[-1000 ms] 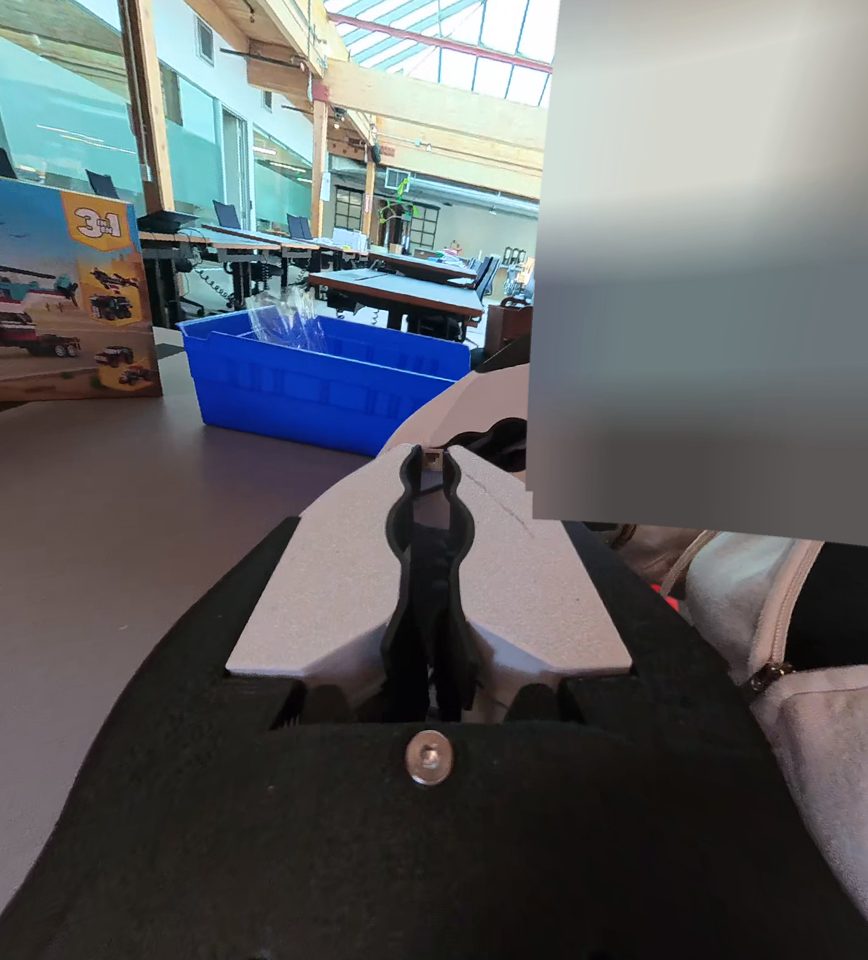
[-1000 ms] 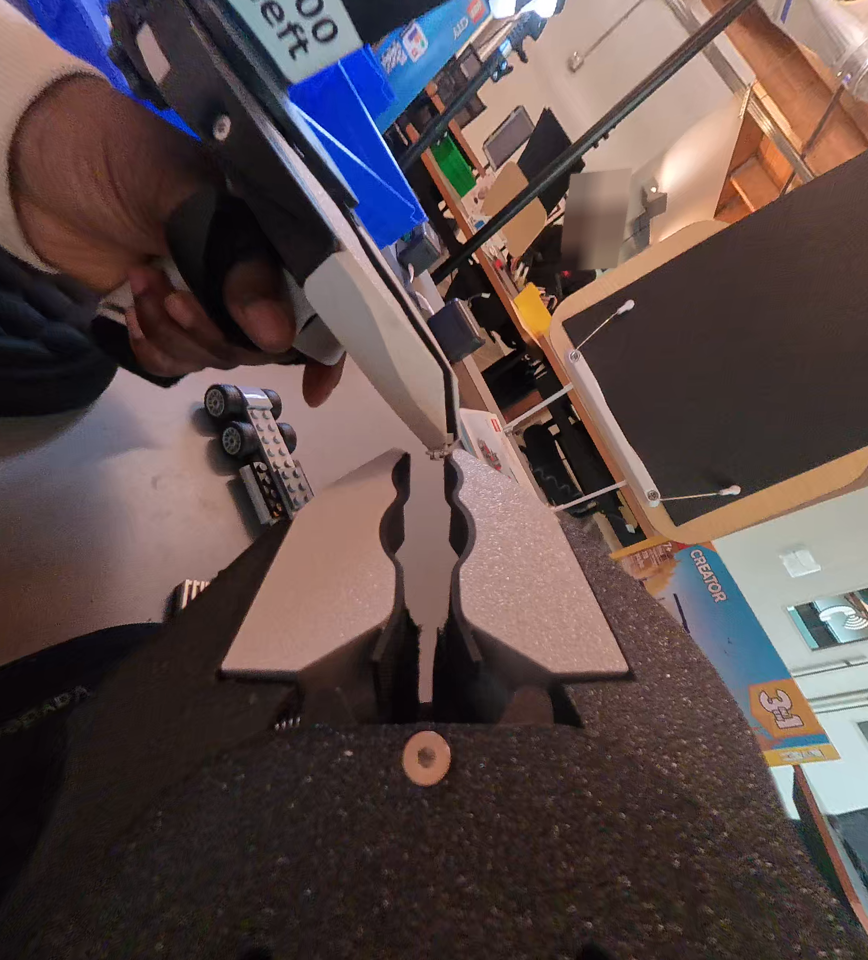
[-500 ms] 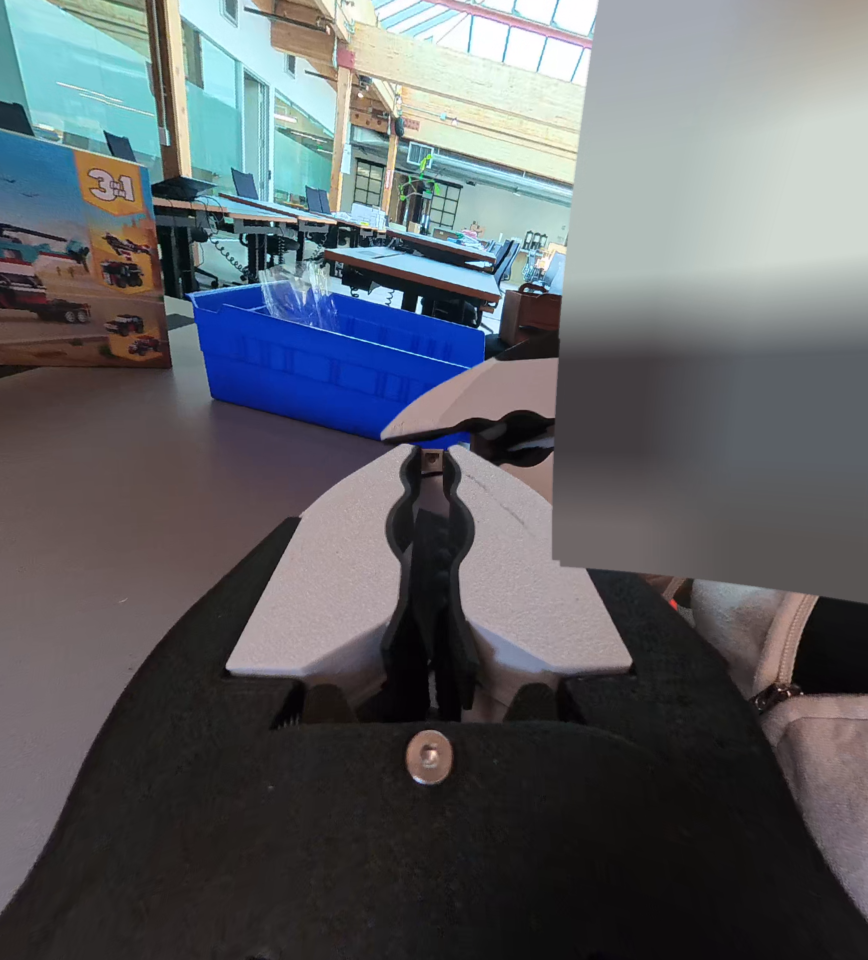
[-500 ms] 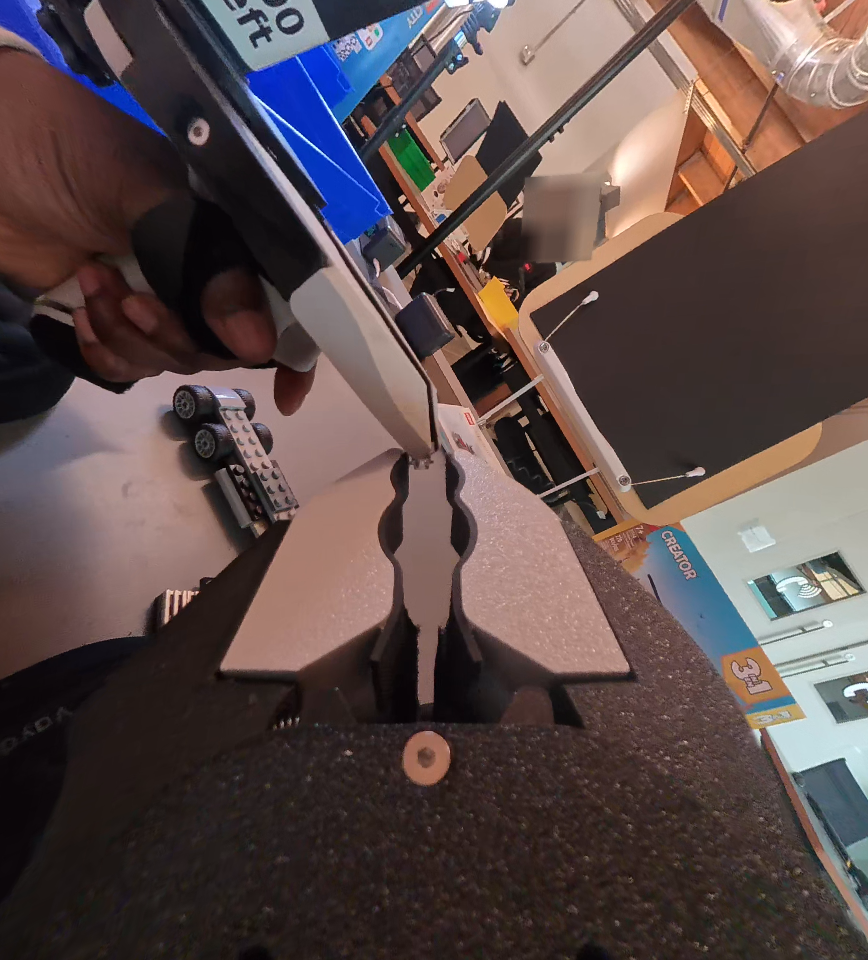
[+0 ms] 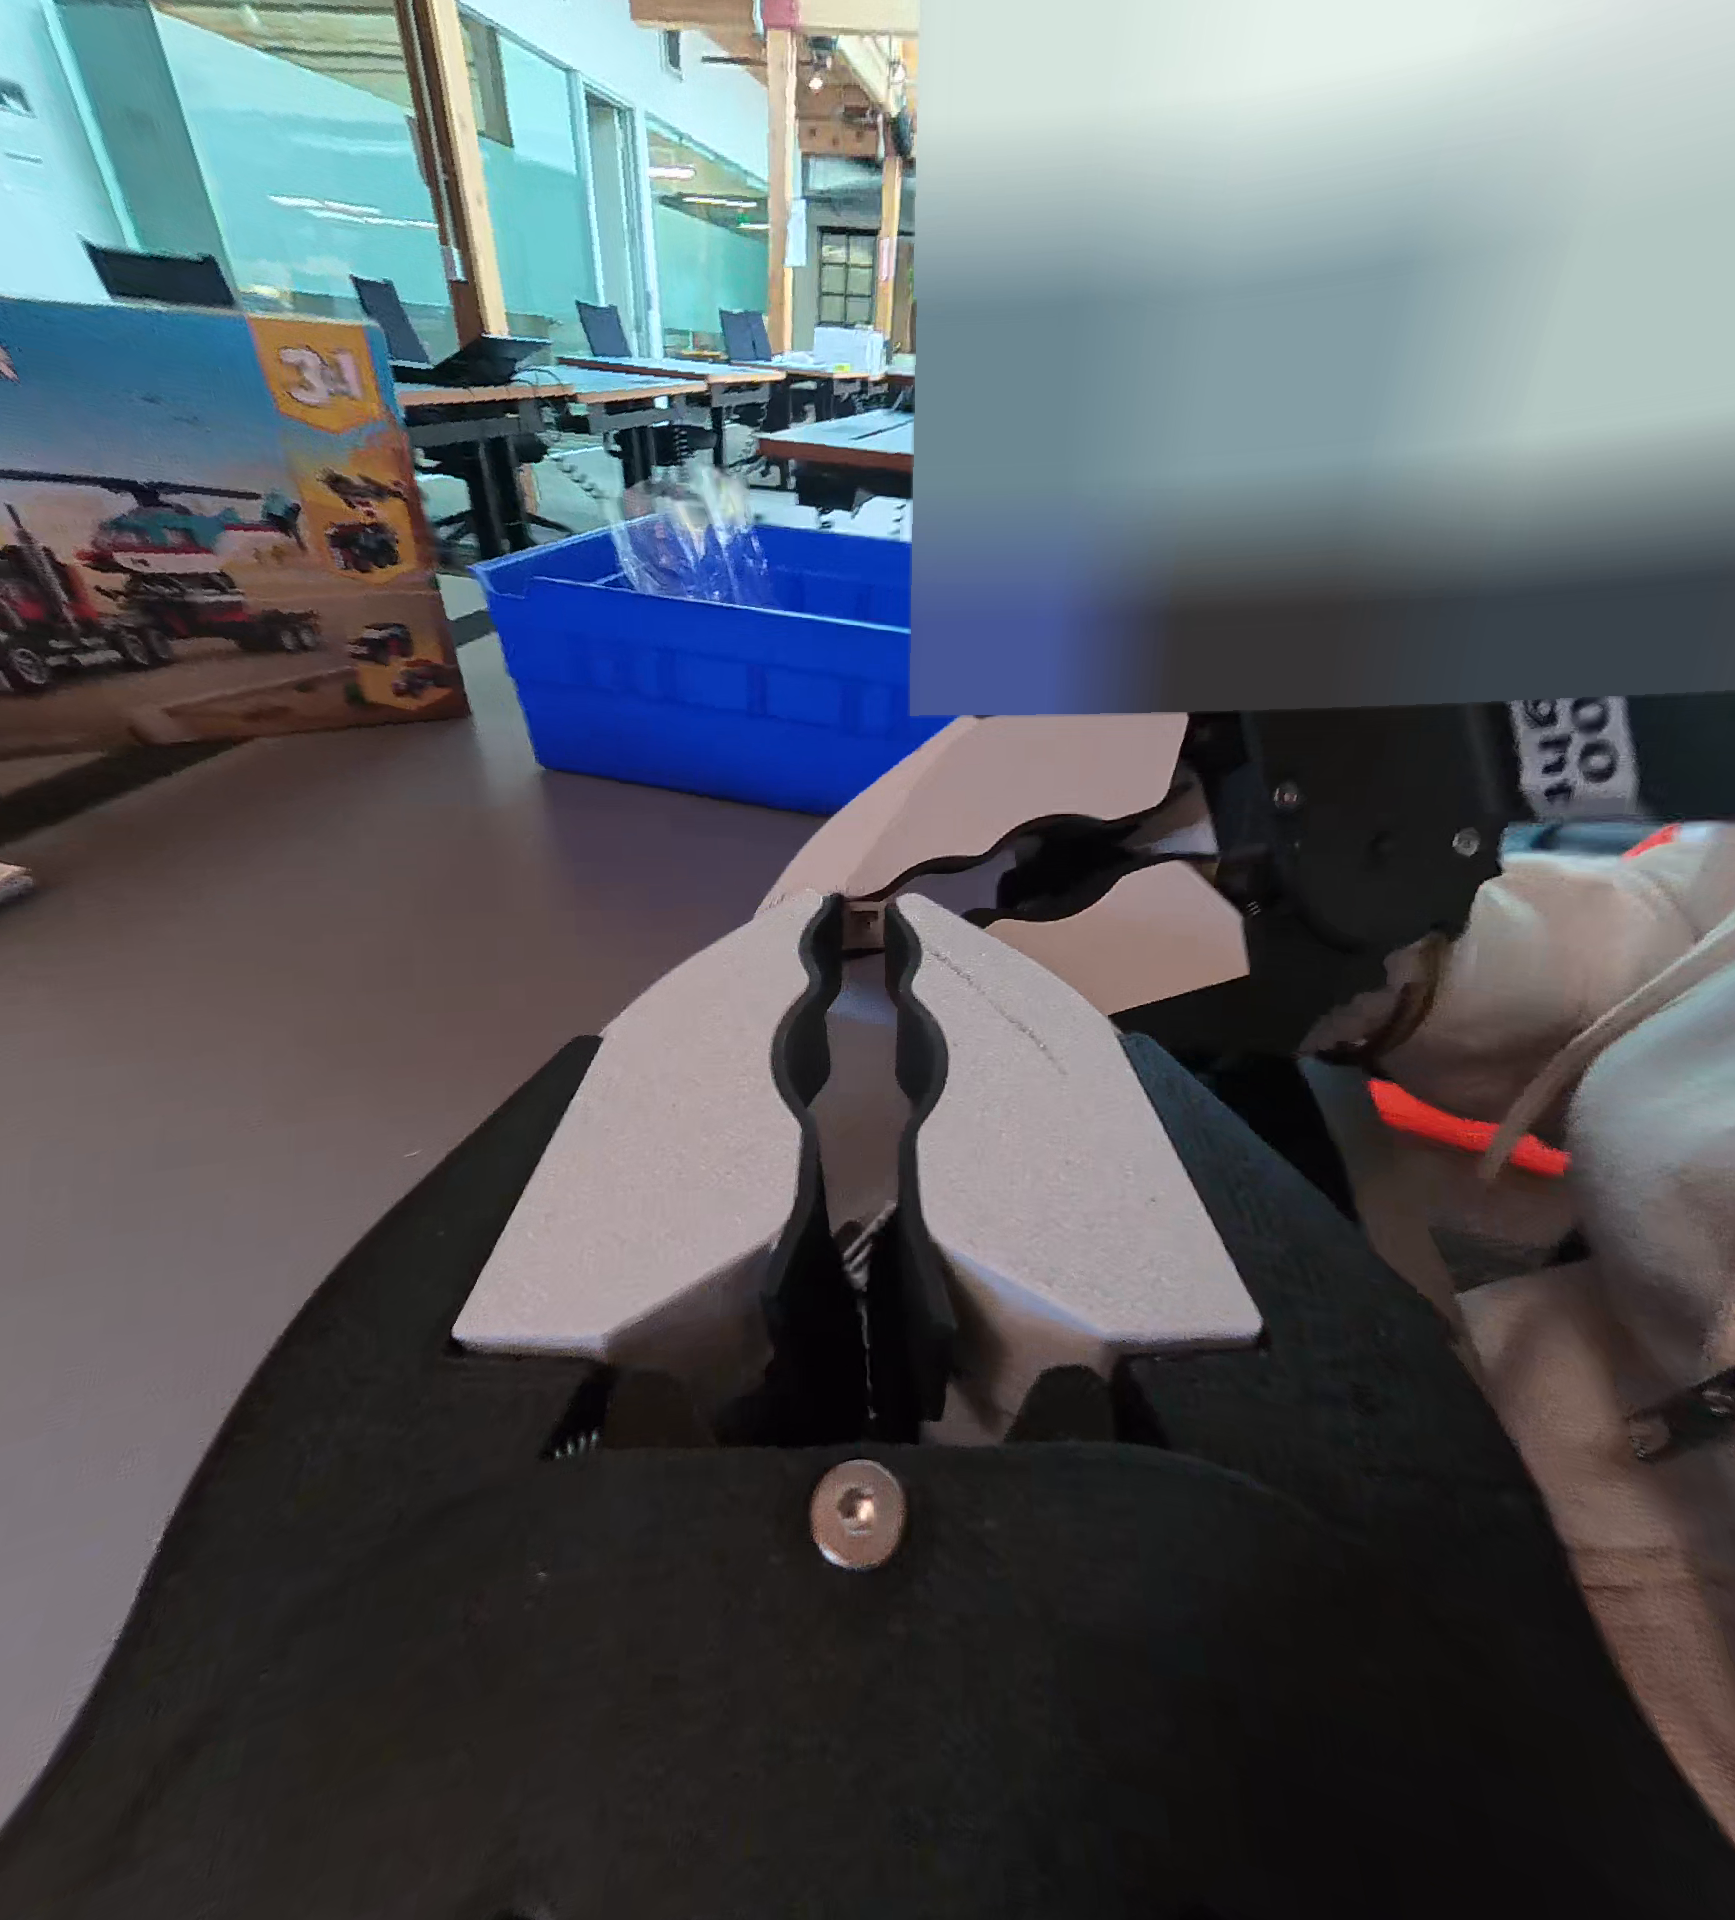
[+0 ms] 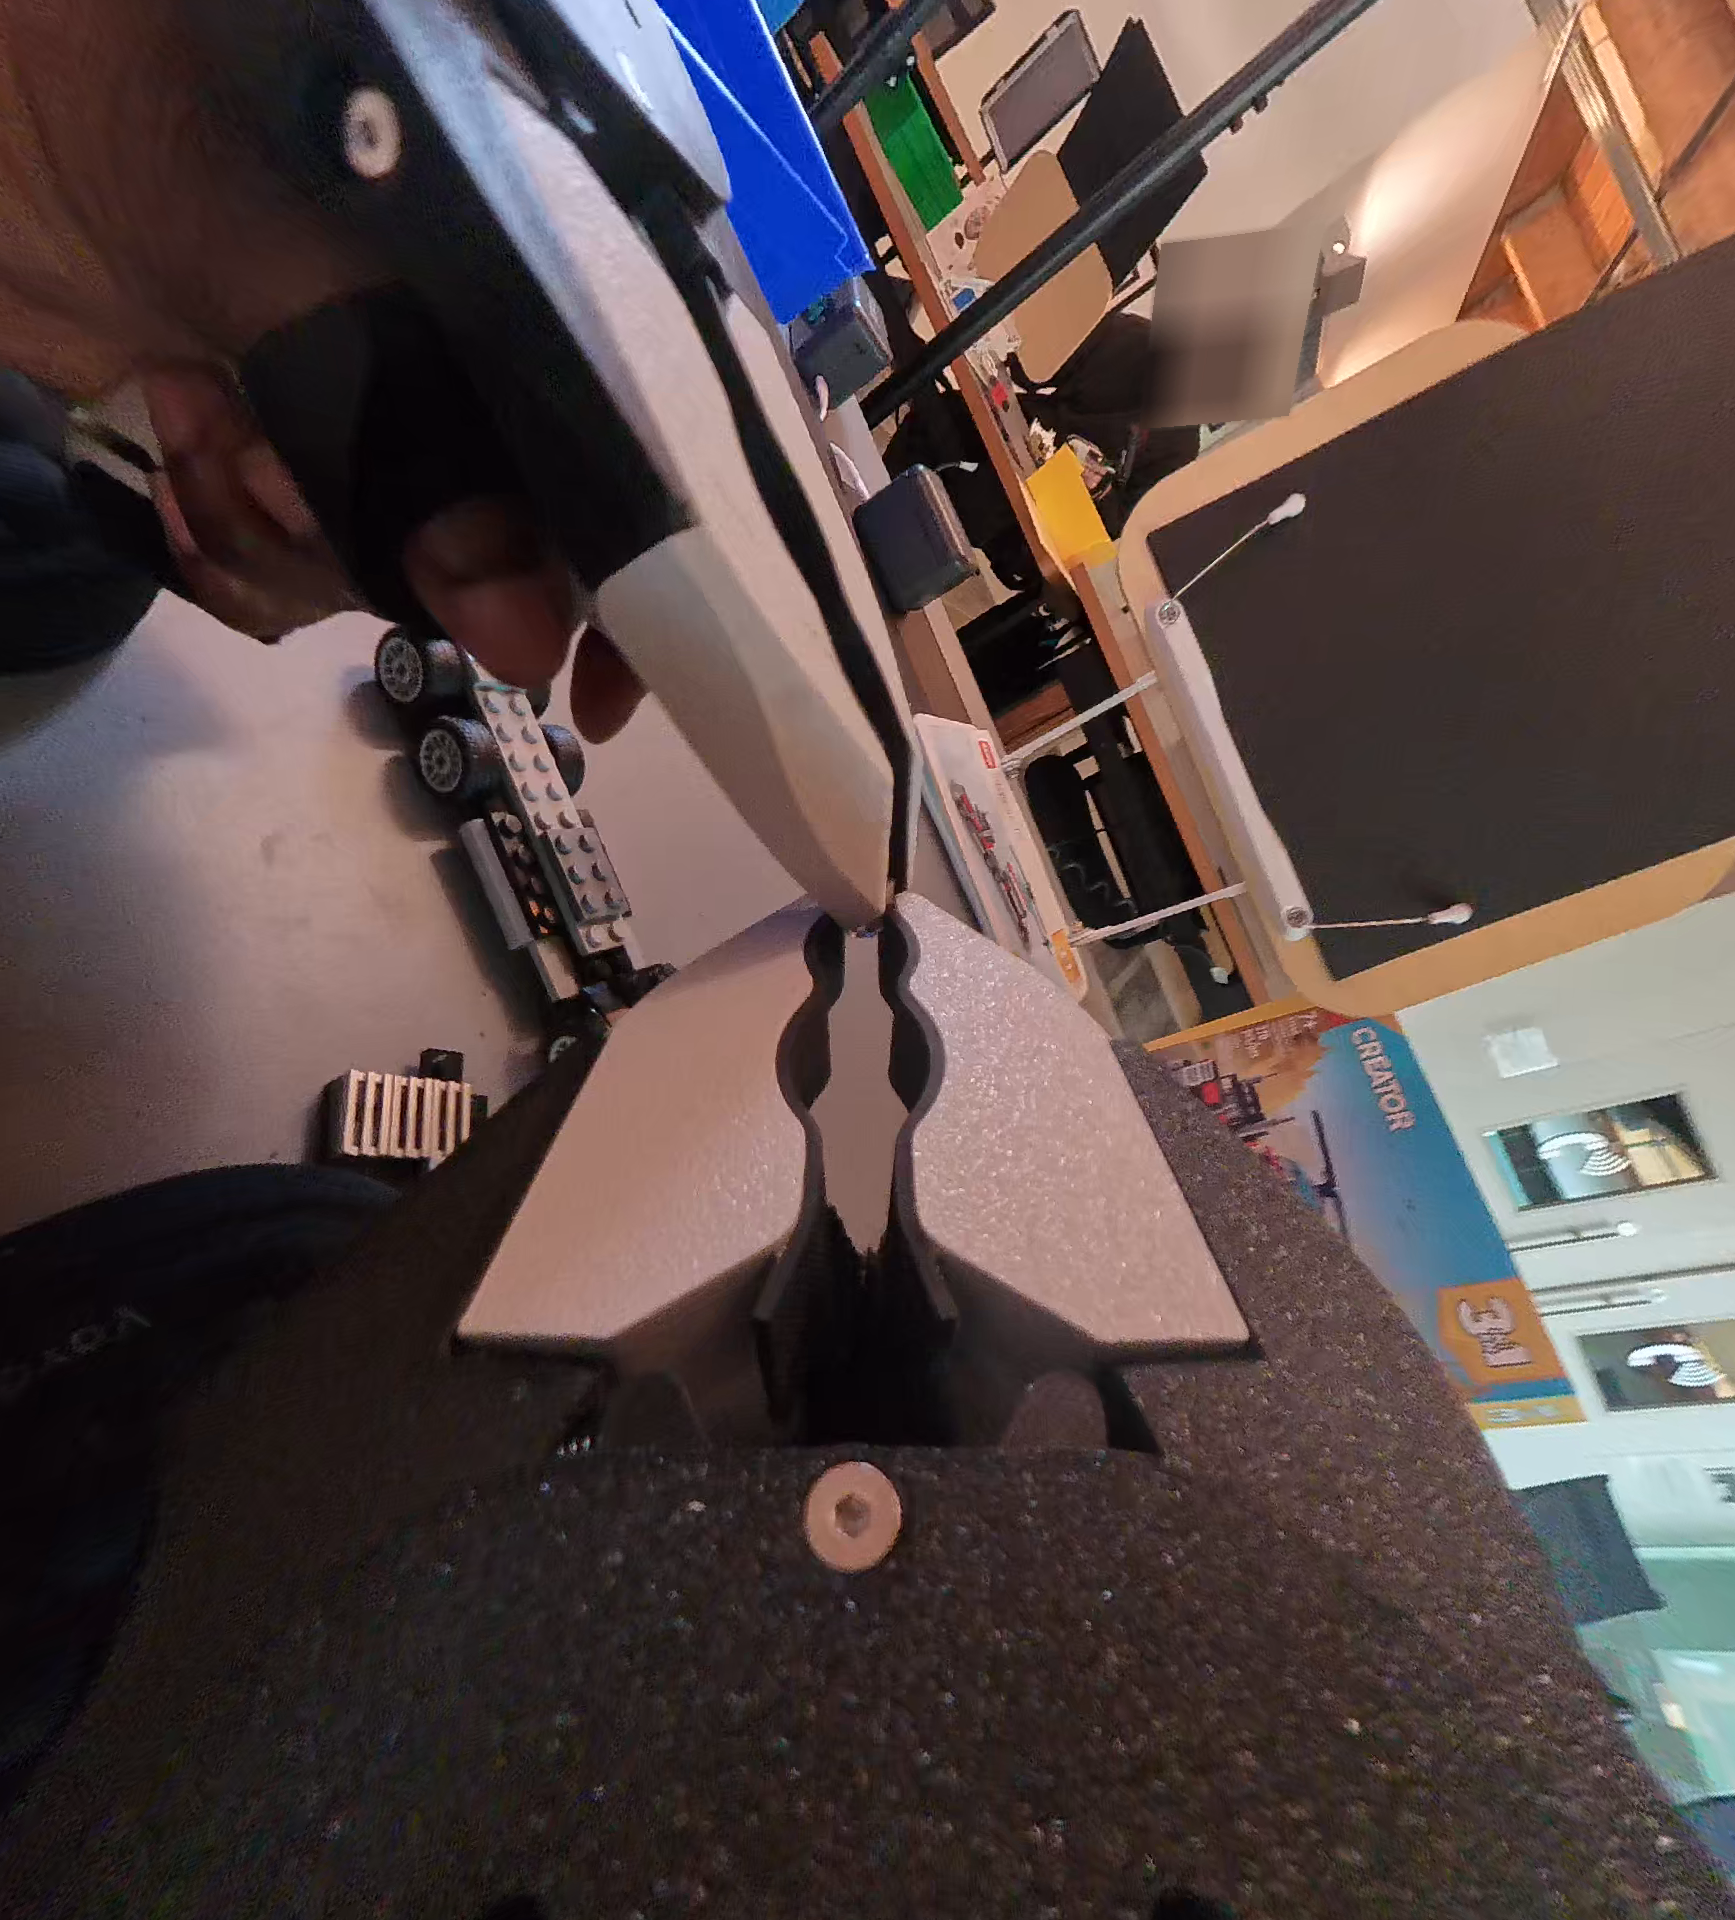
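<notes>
My left gripper (image 5: 861, 920) is shut on a small grey brick piece (image 5: 864, 928) held at its very fingertips, above the grey table (image 5: 219, 987). My right gripper (image 6: 861, 928) meets it tip to tip, and its pads close on the same small piece (image 6: 863, 932). In the left wrist view the right gripper (image 5: 868, 896) comes in from the right with its jaws nearly together. In the right wrist view the left gripper (image 6: 889, 899) comes down from the upper left, held by a hand (image 6: 219, 312).
A grey toy truck chassis with wheels (image 6: 541, 831) and a small black-and-white grille piece (image 6: 404, 1117) lie on the table below the grippers. A blue bin (image 5: 717, 665) and a toy box (image 5: 156, 540) stand farther back. A booklet (image 6: 988, 852) lies nearby. My left and right fingertips are right by each other.
My right gripper's jaws have narrowed onto the small piece at the left gripper's tips. The two grippers have drawn closer together. The left gripper has kept its grasp.
</notes>
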